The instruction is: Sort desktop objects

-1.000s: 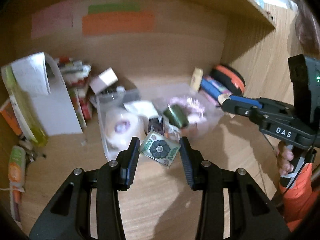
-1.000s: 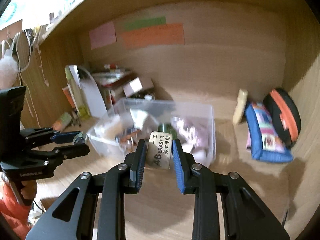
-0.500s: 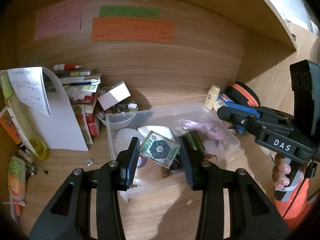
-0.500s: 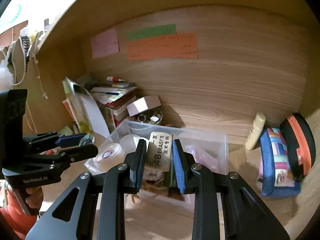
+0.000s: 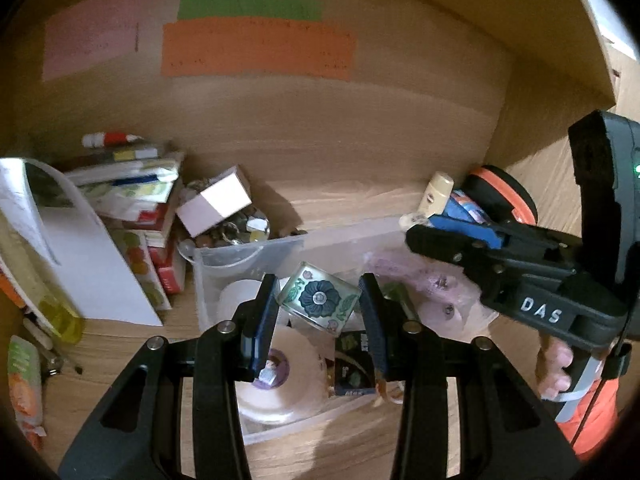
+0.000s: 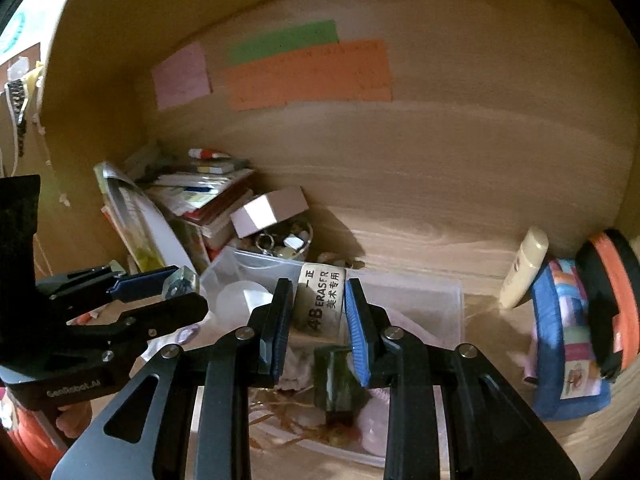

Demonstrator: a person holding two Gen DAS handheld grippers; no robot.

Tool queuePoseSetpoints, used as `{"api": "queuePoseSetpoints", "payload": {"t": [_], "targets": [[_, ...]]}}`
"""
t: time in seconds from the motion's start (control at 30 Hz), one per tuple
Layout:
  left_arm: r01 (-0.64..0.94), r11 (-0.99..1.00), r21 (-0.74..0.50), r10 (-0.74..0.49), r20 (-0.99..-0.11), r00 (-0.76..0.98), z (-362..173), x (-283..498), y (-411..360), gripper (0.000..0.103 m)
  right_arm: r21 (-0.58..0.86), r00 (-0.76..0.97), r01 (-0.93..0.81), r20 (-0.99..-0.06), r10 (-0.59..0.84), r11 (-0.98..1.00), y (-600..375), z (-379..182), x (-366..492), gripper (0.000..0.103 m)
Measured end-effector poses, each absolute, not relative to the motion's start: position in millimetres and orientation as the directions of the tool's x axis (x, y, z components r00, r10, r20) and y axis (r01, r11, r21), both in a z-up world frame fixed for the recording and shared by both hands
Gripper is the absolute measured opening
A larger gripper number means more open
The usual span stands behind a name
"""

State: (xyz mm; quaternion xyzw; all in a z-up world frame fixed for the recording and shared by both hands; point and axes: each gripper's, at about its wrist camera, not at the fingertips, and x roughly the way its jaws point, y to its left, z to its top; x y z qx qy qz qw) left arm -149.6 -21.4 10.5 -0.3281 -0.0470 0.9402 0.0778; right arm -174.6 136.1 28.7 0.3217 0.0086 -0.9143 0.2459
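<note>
My left gripper (image 5: 320,300) is shut on a small clear block with a blue flower print (image 5: 319,298), held above the clear plastic bin (image 5: 256,252). My right gripper (image 6: 316,304) is shut on a beige 4B eraser (image 6: 322,298), also over the clear plastic bin (image 6: 420,292). Inside the bin lie a white tape roll (image 5: 276,376), a dark green item (image 6: 334,380) and a pink bag (image 5: 436,280). In the left wrist view the right gripper (image 5: 420,236) shows at the right; in the right wrist view the left gripper (image 6: 180,288) shows at the left, with the block's edge between its tips.
A leaning stack of books and papers (image 5: 132,188) and a white box on a bowl of trinkets (image 5: 216,200) stand at the back left. A cream tube (image 6: 524,268), a blue pouch (image 6: 568,336) and a black-orange case (image 6: 612,304) lie at the right. Coloured notes (image 5: 256,52) hang on the back wall.
Both grippers have moved forward toward the back wall and now hang over the bin, each still gripping its object. The bin has come nearer in both views.
</note>
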Motion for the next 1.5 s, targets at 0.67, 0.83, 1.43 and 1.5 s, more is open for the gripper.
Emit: {"api": "queuePoseSetpoints", "payload": {"t": [0.67,0.83,1.43,1.5], "targets": [[-0.123,-0.986,-0.115,0.168,-0.629,-0.759,-15.1,-168.3,-21.2,0.061,0.094,-0.648,0.44,-0.656,-0.388,-0.893,127.7,-2.7,-191.7,0.023],[-0.125,-0.986,-0.106,0.164,-0.611,-0.775,-9.0,-162.7,-20.6,0.067,0.075,-0.669,0.425,-0.645,-0.369,-0.902,129.2,6.2,-185.3,0.023],[-0.052,-0.996,-0.077,0.088,-0.609,-0.788,14.8,-124.0,-34.5,0.096,-0.075,-0.784,0.329,-0.577,-0.228,-0.941,149.7,33.4,-119.7,0.087],[-0.041,-0.994,-0.098,0.093,-0.618,-0.781,14.8,-119.9,-39.2,0.097,-0.071,-0.782,0.33,-0.579,-0.23,-0.941,151.8,32.6,-112.8,0.092]]}}
